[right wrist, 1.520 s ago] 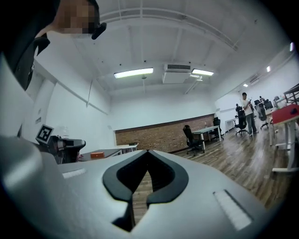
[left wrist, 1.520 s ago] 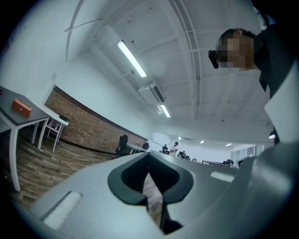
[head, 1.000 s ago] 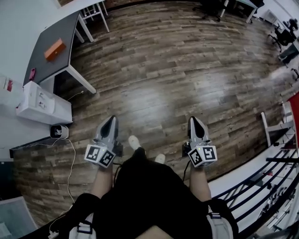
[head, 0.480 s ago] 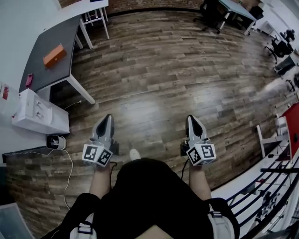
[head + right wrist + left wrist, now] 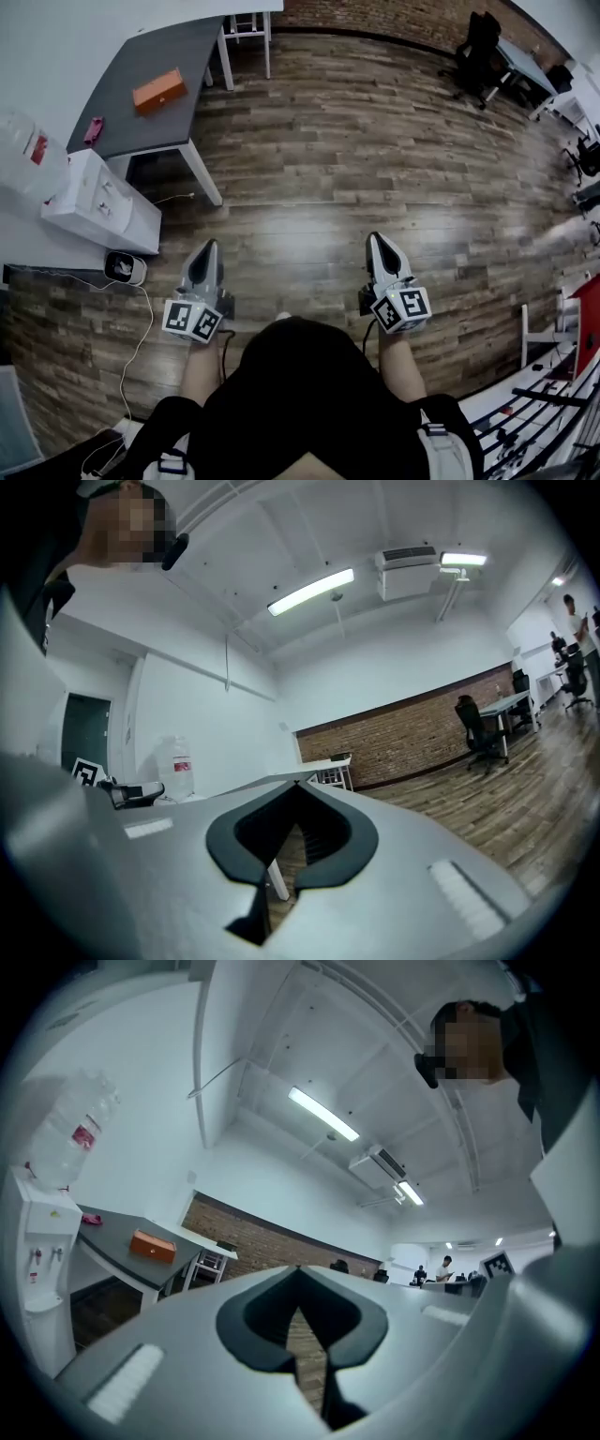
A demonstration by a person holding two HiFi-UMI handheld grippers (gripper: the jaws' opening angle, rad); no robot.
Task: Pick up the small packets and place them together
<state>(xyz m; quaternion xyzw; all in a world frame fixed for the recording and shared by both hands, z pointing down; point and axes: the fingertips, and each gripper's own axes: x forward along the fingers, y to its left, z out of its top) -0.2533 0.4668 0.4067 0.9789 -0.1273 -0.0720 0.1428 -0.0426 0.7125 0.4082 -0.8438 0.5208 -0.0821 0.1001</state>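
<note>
No small packets can be picked out for certain. The only likely candidate is a small pink thing point(image 5: 94, 130) on the grey desk point(image 5: 178, 56), too small to tell what it is or which way its long axis runs. Beyond it on the same desk, and apart from it, lies an orange box point(image 5: 157, 90), its long side slanted roughly along the desk's length.

The desk lies ahead and to the left of the left claw point(image 5: 208, 247), well apart from it, and farther still from the right claw point(image 5: 375, 240). By my reckoning the left hand is the nearer one, and the coming move is an approach rather than a grasp.

Both claws point forward over the wooden floor point(image 5: 356, 169). In the left gripper view the left claw point(image 5: 299, 1279) has its jaws pressed together with nothing between them, and the orange box shows up ahead to its left. The right claw point(image 5: 299, 794) is likewise closed and empty.

No brand or writing can be read. A water bottle point(image 5: 28, 150) on the white dispenser point(image 5: 98, 202), left of the left claw, carries a red label, illegible. The cubes on the claws bear only black-and-white square markers.
</note>
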